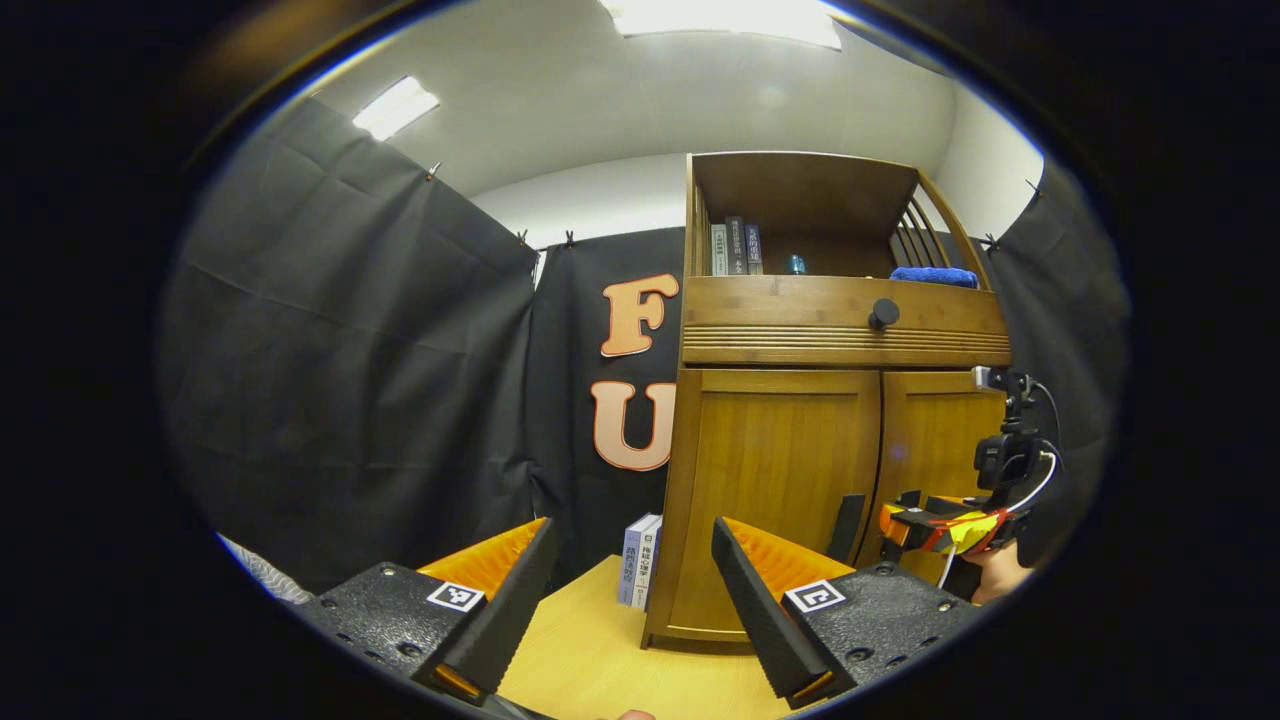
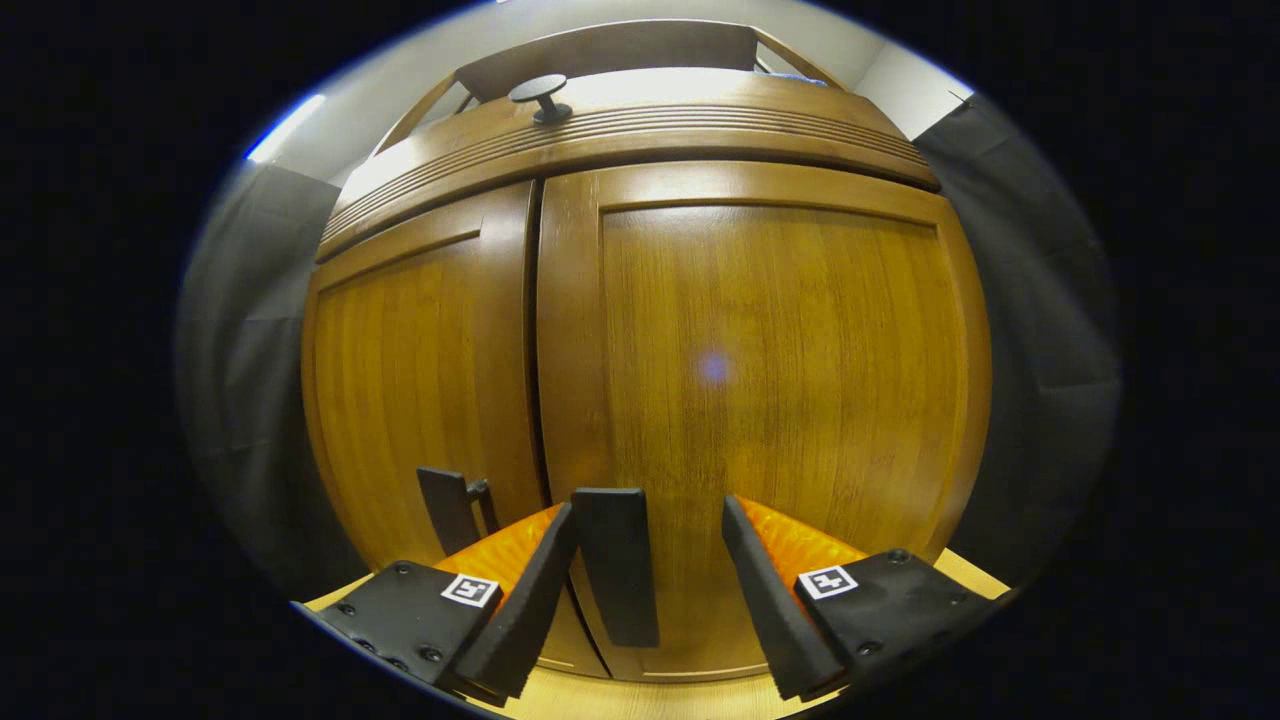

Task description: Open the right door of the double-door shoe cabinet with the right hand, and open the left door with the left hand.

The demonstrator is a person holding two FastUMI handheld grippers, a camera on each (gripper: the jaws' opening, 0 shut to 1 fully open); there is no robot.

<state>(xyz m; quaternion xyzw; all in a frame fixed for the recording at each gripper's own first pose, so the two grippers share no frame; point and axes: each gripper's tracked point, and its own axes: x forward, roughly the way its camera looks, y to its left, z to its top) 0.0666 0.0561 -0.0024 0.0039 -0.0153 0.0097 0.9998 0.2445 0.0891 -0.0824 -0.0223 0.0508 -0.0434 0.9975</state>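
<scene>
Shoe cabinet (image 1: 790, 470) stands on the table (image 1: 590, 650), wooden, two doors below a drawer with a round black knob (image 1: 883, 314). Both doors shut, edges meeting at the centre seam.

Left gripper (image 1: 632, 590): fingers spread wide, nothing between them. Held back from the cabinet, off its left front corner, above the table. The left door (image 1: 790, 480) sits ahead and to the right in the left gripper view. Left door handle (image 1: 847, 527), a dark vertical bar, near the seam low on the door.

Right gripper (image 2: 650, 590): fingers also wide apart, close up against the right door (image 2: 780, 400). The right door handle (image 2: 617, 565), a flat black bar, stands between the fingers, nearer the left-side finger; cannot tell whether that finger touches it. The other finger is clear of it, so no grip on the handle. In the left gripper view the right gripper (image 1: 915, 520) shows low in front of the right door (image 1: 935, 440), with part of a hand (image 1: 990, 575) behind it.

Open shelf on top holds a few books (image 1: 735, 247) and a folded blue cloth (image 1: 935, 276). Two more books (image 1: 640, 560) stand on the table against the cabinet's left side.
</scene>
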